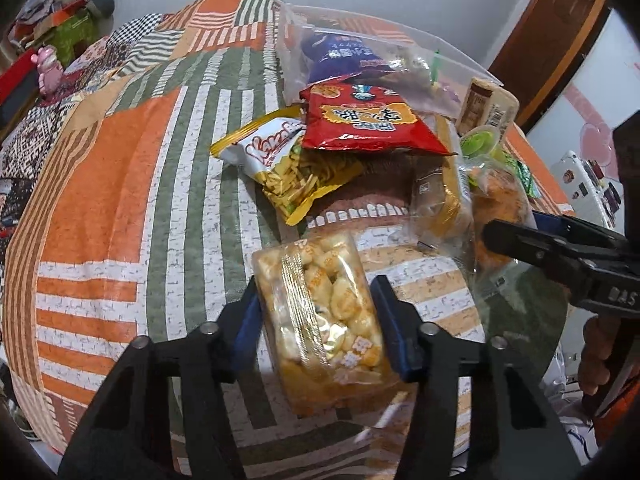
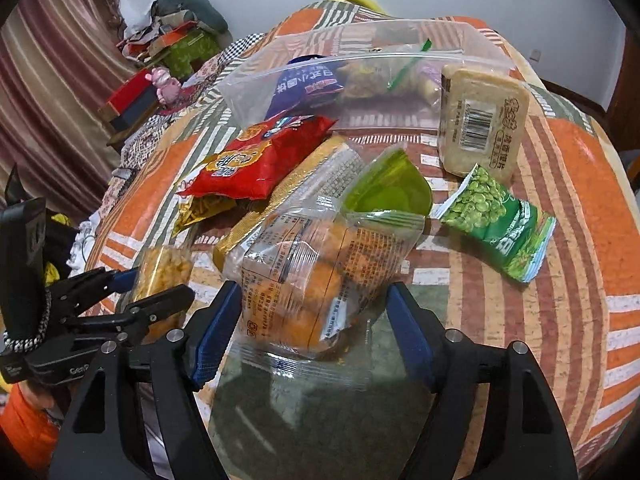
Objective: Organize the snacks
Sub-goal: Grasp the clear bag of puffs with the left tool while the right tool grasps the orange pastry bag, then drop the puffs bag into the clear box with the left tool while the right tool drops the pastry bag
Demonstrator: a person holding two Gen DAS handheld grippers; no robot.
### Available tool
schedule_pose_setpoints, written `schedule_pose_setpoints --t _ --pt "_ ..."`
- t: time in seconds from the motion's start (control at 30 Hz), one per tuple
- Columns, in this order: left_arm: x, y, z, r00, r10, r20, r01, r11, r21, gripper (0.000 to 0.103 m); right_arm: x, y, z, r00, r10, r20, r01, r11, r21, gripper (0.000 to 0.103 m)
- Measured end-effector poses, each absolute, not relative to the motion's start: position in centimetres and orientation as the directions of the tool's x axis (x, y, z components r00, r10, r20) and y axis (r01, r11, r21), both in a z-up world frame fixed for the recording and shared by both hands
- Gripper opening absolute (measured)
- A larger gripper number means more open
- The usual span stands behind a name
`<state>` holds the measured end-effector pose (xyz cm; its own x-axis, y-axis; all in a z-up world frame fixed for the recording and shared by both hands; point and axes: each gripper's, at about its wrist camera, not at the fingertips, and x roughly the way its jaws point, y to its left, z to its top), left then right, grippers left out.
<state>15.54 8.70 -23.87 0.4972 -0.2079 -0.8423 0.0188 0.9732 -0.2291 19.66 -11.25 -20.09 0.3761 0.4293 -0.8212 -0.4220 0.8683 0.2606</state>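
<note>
My patchwork table (image 2: 568,184) carries most snacks loose; the zip bag (image 2: 256,80) holds only a few. My left claw (image 1: 316,312) clasps the rice-puff pack (image 1: 320,320); my right claw (image 2: 314,320) straddles the clear orange-snack packet (image 2: 304,280), seemingly not yet pinching.

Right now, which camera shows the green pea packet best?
The right wrist view: the green pea packet lies whole and unobstructed on the tablecloth. The left wrist view shows only a green sliver behind other snacks.
</note>
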Motion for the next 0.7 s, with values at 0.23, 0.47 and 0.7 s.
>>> schedule_pose_setpoints --t 0.23,0.47,0.7 --pt "15.1 8.8 -22.6 0.522 -0.198 -0.829 0.037 0.977 -0.210 0.044 19.6 -11.7 -19.9 0.391 0.421 -0.819 -0.428 0.870 0.243 0.050" --pt "15.3 9.0 -20.2 0.571 -0.182 -0.801 0.044 0.980 -0.192 0.044 19.6 -12.5 -18.9 0.411 0.426 -0.806 -0.429 0.871 0.241 0.050" --pt "16.8 9.0 -16.9 0.633 -0.178 -0.753 0.058 0.981 -0.183 0.044 19.7 -13.5 -16.8 0.463 0.429 -0.776 -0.433 0.873 0.225 0.050"
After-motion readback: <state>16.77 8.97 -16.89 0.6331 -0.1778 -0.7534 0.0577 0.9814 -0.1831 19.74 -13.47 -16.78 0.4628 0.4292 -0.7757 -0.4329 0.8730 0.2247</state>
